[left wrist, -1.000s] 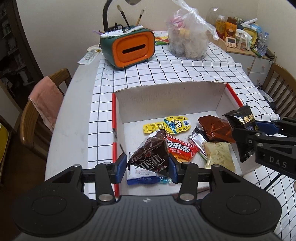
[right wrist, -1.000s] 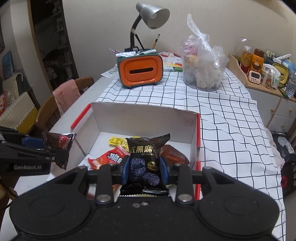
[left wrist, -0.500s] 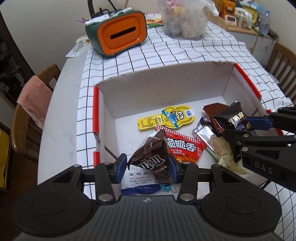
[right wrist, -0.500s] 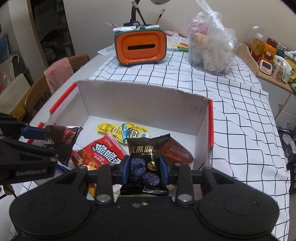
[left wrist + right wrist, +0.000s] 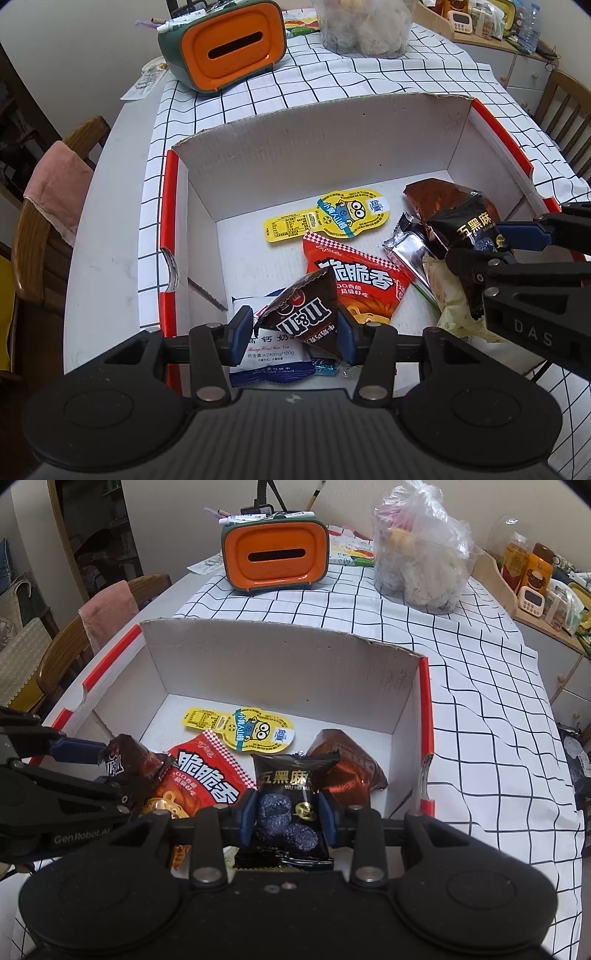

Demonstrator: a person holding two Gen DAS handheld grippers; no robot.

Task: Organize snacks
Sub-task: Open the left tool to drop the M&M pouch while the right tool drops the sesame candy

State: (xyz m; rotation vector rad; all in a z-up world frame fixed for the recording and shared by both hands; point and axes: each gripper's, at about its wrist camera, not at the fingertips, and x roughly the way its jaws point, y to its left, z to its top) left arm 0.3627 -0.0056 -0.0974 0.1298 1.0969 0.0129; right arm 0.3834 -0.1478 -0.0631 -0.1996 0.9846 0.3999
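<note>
— Two snacks held over the box (image 5: 325, 162)?
— Yes. Left gripper (image 5: 295, 330) pinches the brown M&M pack (image 5: 303, 314); right gripper (image 5: 288, 818) pinches the black sesame pack (image 5: 291, 797). Next, probably open up and drop them in.

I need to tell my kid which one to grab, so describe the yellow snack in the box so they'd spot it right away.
Find the white cardboard box with red edges on the checked tablecloth. On its floor near the back wall lies the yellow packet, flat and clear of both grippers. It alone is yellow, keyhole-shaped, with a goggle-eyed cartoon figure; the red bag just in front is rectangular.
</note>
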